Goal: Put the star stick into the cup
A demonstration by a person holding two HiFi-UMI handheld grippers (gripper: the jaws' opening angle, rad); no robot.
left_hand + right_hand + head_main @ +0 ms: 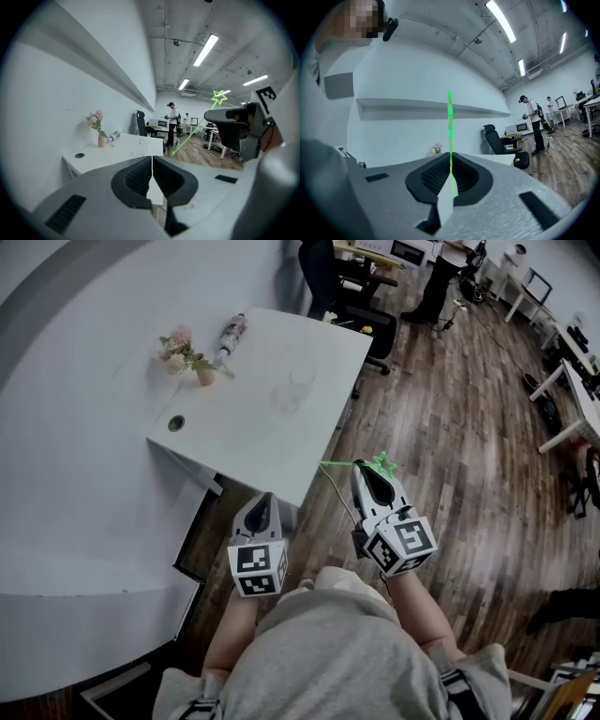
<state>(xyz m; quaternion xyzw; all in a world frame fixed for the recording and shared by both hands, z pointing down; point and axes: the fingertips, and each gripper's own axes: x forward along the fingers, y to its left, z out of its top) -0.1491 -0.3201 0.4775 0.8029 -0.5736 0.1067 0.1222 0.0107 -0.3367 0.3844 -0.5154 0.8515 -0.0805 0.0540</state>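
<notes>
Head view first: both grippers hang over the wooden floor (pixel 441 427), short of the white table's (pixel 234 442) near corner. The right gripper (pixel 367 468) carries the star stick (pixel 380 463), star at the jaw tips and the green stem poking out to the left. Its own view confirms it: the right gripper (pixel 450 171) is clamped on the stem, which stands straight up from between the pads.

Over to the left gripper (pixel 262 500). In its own view the left gripper (pixel 152 161) is pressed together with nothing in it. That camera also catches the star stick (pixel 218 97) side-on, slanting across the room.

The cup (pixel 292 390), clear glass, stands on the table towards its right edge, well apart from the stick; only the left gripper view shows the cup (pixel 144 141) upright. A flower vase (pixel 192 360) sits by the wall-side edge. Beyond the far corner are a black office chair (pixel 370 320) and a standing person (pixel 173 123).
</notes>
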